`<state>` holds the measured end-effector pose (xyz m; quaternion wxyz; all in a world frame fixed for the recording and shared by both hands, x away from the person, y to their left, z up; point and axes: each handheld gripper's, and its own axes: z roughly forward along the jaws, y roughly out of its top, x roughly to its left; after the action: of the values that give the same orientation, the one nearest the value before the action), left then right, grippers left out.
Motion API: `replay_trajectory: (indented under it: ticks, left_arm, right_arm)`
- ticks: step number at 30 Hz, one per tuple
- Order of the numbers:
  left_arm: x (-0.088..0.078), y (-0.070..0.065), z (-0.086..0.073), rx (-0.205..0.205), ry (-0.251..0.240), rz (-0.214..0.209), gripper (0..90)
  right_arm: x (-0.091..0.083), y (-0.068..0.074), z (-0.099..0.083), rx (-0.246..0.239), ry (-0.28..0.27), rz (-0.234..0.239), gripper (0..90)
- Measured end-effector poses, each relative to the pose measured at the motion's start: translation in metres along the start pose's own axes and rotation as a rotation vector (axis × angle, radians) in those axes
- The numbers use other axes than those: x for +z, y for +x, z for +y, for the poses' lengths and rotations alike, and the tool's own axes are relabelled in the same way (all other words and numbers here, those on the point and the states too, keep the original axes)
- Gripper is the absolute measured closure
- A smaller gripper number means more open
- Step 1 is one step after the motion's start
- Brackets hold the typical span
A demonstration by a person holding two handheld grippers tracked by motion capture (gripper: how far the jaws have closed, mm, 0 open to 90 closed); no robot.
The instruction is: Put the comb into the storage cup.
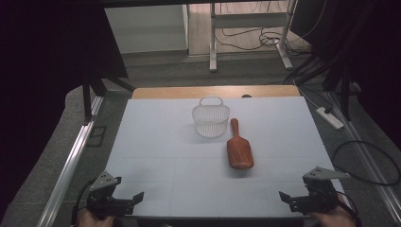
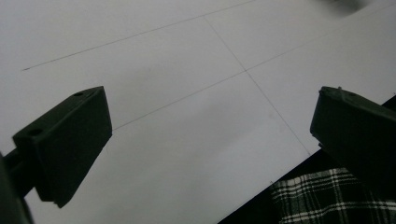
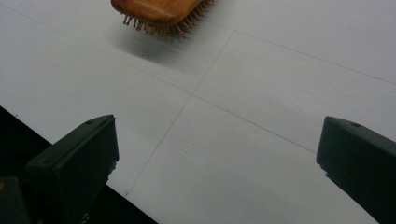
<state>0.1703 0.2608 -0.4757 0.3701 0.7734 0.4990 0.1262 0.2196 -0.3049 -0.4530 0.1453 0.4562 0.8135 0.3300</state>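
Observation:
A wooden hairbrush (image 1: 239,146) lies bristles down near the middle of the white table (image 1: 156,142), its handle pointing away. Just behind it to the left stands a small white mesh basket (image 1: 211,118) with a handle. My left gripper (image 1: 135,198) rests at the table's near left corner, jaws wide apart with nothing between them. My right gripper (image 1: 286,198) sits at the near right corner, also open and empty. In the right gripper view the hairbrush (image 3: 159,9) head shows at the top, well beyond the jaws. In the left gripper view, bare table (image 2: 187,116) lies between the jaws.
A wooden strip (image 1: 215,91) borders the table's far edge. A power strip (image 1: 329,117) and cables (image 1: 364,161) lie on the floor to the right. A metal rail (image 1: 71,165) runs along the left. Plaid cloth (image 2: 327,196) shows below the table's near edge.

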Motion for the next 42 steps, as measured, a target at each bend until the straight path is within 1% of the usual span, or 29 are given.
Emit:
replay_trajectory:
  ticks: [4,7,9,10,12,16,20,25,26,28,31,33,36,38,42]
  left_arm:
    - [0.0,0.0,0.0,0.002,0.001,-0.008,0.0]
    - [0.0,-0.001,0.001,0.017,-0.001,-0.003,0.0]
    - [-0.001,-0.003,0.001,0.02,-0.024,-0.005,0.0]
    - [-0.001,-0.003,0.001,0.017,-0.031,-0.012,0.0]
    - [0.0,-0.004,0.001,0.026,-0.016,-0.009,0.0]
    - [0.001,-0.005,0.002,0.031,-0.009,-0.01,0.0]
    - [-0.001,-0.005,0.001,0.038,-0.021,-0.002,0.0]
    - [-0.001,-0.005,0.001,0.04,-0.022,0.009,0.0]
    - [-0.001,-0.005,0.001,0.044,-0.023,0.015,0.0]
    - [0.0,-0.005,0.001,0.043,-0.019,0.012,0.0]
    - [0.0,-0.005,0.0,0.044,-0.012,0.009,0.1]
    - [-0.001,-0.004,0.0,0.039,-0.02,0.003,0.2]
    - [-0.001,-0.004,-0.001,0.035,-0.026,0.002,0.5]
    - [-0.002,-0.004,-0.002,0.032,-0.029,0.0,0.7]
    - [-0.001,-0.004,-0.002,0.034,-0.024,-0.001,1.4]
  right_arm:
    - [0.0,0.001,0.0,-0.005,-0.002,0.003,0.0]
    - [-0.001,0.001,-0.001,-0.005,-0.006,0.001,0.0]
    - [-0.001,0.001,-0.001,-0.004,-0.006,0.002,0.0]
    - [-0.001,0.001,-0.001,-0.004,-0.006,0.001,0.0]
    - [-0.001,0.001,-0.001,-0.003,-0.005,0.002,0.0]
    - [-0.001,0.001,0.0,-0.007,-0.005,0.003,0.0]
    - [-0.001,0.001,0.0,-0.009,-0.007,0.004,0.0]
    - [-0.001,0.001,0.0,-0.011,-0.006,0.01,0.0]
    - [-0.001,0.001,0.0,-0.014,-0.005,0.011,0.0]
    - [-0.001,0.001,0.001,-0.027,0.0,0.005,0.0]
    - [-0.002,0.0,0.004,-0.014,-0.015,0.021,0.0]
    - [-0.004,-0.001,0.009,-0.019,-0.027,0.034,0.0]
    - [-0.003,-0.001,0.011,-0.03,-0.028,0.036,0.0]
    - [0.0,-0.001,0.014,-0.036,-0.014,0.045,0.0]
    - [0.002,-0.001,0.017,-0.037,-0.026,0.056,0.0]
